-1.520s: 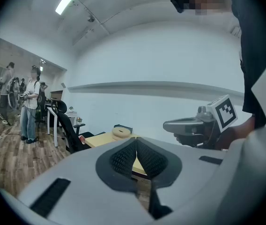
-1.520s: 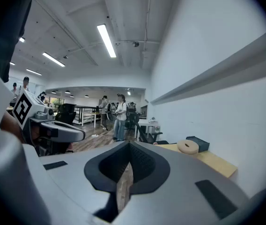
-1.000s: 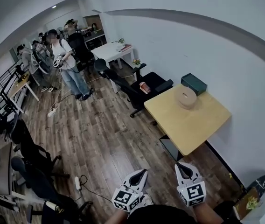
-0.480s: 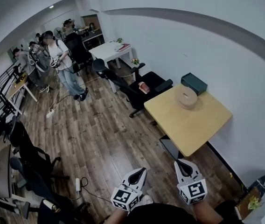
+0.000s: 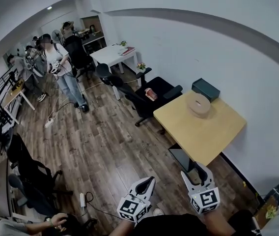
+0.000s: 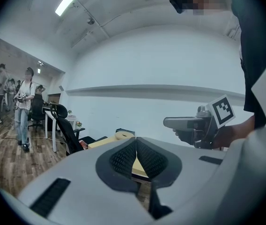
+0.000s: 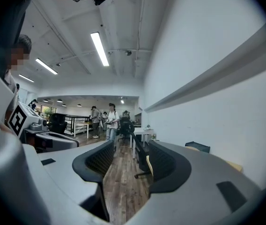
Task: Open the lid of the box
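Two grippers sit at the bottom of my head view, both held out over the wooden floor [image 5: 105, 146] and well short of the table [image 5: 203, 132]. The left gripper [image 5: 148, 182] has its pads pressed together with nothing caught between them. Its own view shows the two ribbed pads meeting in a thin seam. The right gripper [image 5: 196, 173] has its jaws moderately apart. They have just been opening, and between them I see only floor and distant furniture, so it holds nothing. It lies just short of the table's near corner, without touching it.

On the light wooden table, a round pale box [image 5: 199, 103] sits near the far corner, its lid on. Just beside it, a dark green box [image 5: 206, 89] lies along the table's far edge against the white wall [image 5: 188, 48], closed as well. I cannot tell from here whether the two touch, nor which of them the task means. The remainder of the tabletop is bare wood.

A black office chair [image 5: 152, 90] stands at the table's left edge with something small and red on its seat. Further back along the wall is a white desk [image 5: 111, 54] carrying small plants. Several people [image 5: 58, 68] stand at the far left of the room, one of them holding a device in both hands. A white power strip [image 5: 82, 199] lies on the floor to the left of the left gripper.
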{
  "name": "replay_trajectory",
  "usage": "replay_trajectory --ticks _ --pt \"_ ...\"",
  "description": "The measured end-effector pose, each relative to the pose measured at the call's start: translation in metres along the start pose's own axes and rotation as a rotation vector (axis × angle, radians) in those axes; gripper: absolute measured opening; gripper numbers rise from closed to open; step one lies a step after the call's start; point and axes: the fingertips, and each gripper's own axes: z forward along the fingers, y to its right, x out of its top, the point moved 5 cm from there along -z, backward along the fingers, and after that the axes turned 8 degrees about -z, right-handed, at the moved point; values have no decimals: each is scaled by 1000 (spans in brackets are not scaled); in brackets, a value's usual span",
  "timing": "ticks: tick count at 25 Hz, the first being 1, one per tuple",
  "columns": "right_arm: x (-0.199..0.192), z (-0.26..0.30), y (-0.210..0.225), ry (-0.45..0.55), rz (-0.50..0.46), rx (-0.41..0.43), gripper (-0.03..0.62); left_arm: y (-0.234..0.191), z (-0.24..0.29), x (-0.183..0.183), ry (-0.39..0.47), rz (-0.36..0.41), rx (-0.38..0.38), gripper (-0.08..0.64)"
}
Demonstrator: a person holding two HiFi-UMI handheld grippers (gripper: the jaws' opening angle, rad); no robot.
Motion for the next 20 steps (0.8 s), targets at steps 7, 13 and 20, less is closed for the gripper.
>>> replay_trajectory --ticks 7,13,20 --pt "2 21 -9 -18 -11 0 354 -25 8 3 4 -20 -26 20" --pt "-1 43 -4 -34 -26 10 393 -45 22 7 10 -16 -24 20" --pt "1 82 12 -13 -33 35 393 -67 45 16 1 -4 5 20"
